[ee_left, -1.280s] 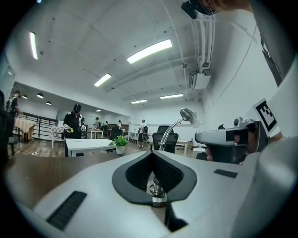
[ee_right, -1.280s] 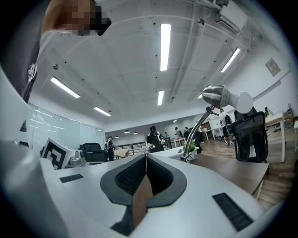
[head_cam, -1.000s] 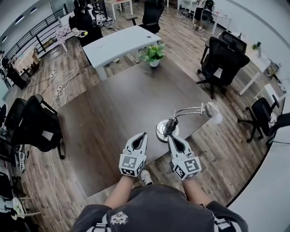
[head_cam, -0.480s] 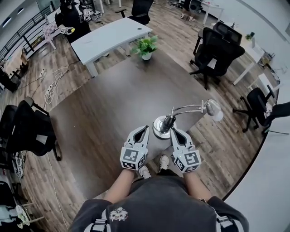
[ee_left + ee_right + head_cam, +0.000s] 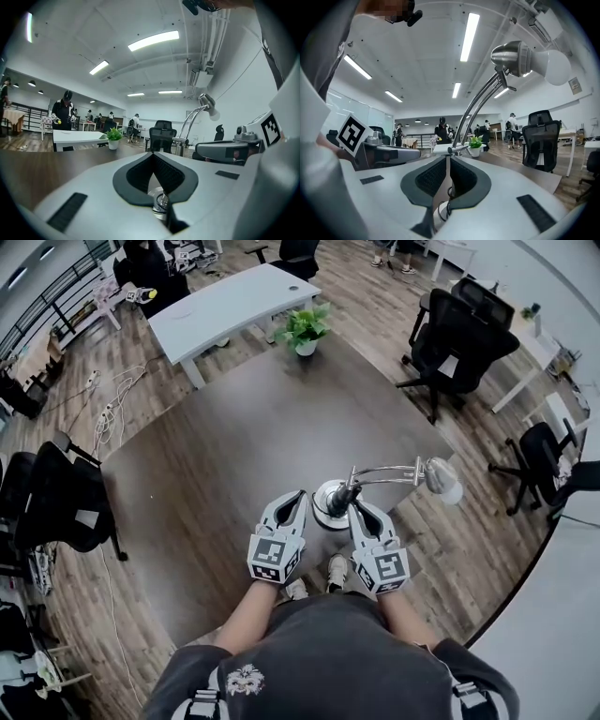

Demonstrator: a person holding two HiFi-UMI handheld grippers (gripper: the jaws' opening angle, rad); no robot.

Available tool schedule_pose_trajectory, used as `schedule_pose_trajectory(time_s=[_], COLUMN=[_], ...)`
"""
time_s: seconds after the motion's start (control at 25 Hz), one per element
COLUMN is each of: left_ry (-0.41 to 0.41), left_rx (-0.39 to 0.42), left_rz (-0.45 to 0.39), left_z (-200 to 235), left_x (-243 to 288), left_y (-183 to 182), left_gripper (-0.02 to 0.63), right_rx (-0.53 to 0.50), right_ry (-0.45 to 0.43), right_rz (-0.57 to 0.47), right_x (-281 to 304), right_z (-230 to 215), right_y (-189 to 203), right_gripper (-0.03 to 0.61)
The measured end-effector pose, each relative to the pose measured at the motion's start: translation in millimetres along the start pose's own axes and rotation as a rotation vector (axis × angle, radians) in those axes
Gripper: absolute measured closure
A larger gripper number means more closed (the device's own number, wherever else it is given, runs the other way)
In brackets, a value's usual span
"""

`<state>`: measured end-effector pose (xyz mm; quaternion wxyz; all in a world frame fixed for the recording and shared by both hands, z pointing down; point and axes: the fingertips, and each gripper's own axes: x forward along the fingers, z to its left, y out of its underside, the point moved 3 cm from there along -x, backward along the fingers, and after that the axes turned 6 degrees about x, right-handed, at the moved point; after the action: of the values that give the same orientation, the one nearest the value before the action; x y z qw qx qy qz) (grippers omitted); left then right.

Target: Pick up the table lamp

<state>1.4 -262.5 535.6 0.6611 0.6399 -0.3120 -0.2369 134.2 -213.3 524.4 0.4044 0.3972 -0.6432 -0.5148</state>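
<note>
L hand-held gripper [image 5: 298,495] is hovering low over the dark table [image 5: 225,456], just left of the lamp [image 5: 322,497]. In the left gripper view I'm seeing its jaws [image 5: 152,154] pressed together at the tips w/ nothing btwn them.

R hand-held gripper [image 5: 355,505] is sitting on the other side of the lamp, its tips right by the foot of the stem. I can't tell whether they're touching it. In the right gripper view its jaws [image 5: 447,157] are closed to a thin slit and gripping nothing. The lamp's chrome rods are rising just beyond the tips, up to the metal head and white bulb [image 5: 520,58].

Both grippers are pointing roughly level, away from me, side by side w/ the lamp base btwn them.

The lamp is standing upright on its round base near the table's near edge, not lifted. Its arm is bending over to the right, and the head is hanging about over the table's right edge.

At the far corner of the table a potted plant [image 5: 305,327] is standing. A white table [image 5: 230,306] is sitting beyond it. A black office chair [image 5: 459,338] is standing off the table's right side.
</note>
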Motion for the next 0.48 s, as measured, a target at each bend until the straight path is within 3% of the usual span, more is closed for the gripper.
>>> schedule_pose_trajectory(time_s=[0.12,0.16,0.24,0.48], left_ry=[-0.01,-0.012,-0.017,-0.036], left_rx=[-0.003,-0.003,-0.006,-0.007], left_rz=[0.014,0.02,0.031,0.05], left_z=[2.4,3.4,4.7,8.3], left_x=[7.2,9.3,12.7,20.5], left_y=[2.2,3.6,7.3,11.8], left_gripper=[0.606,0.606,0.606,0.606], right_rx=[0.004,0.007,0.014,0.021], right_ry=[-0.01,-0.018,-0.036,-0.073], right_rz=[0.002,0.004,0.01,0.036], right_x=[3.1,5.6,11.9,33.0], right_z=[-5.9,-7.7,-11.4,-23.9], right_y=[3.4,4.6,6.4,13.4], right_gripper=[0.544,0.518,0.408,0.4])
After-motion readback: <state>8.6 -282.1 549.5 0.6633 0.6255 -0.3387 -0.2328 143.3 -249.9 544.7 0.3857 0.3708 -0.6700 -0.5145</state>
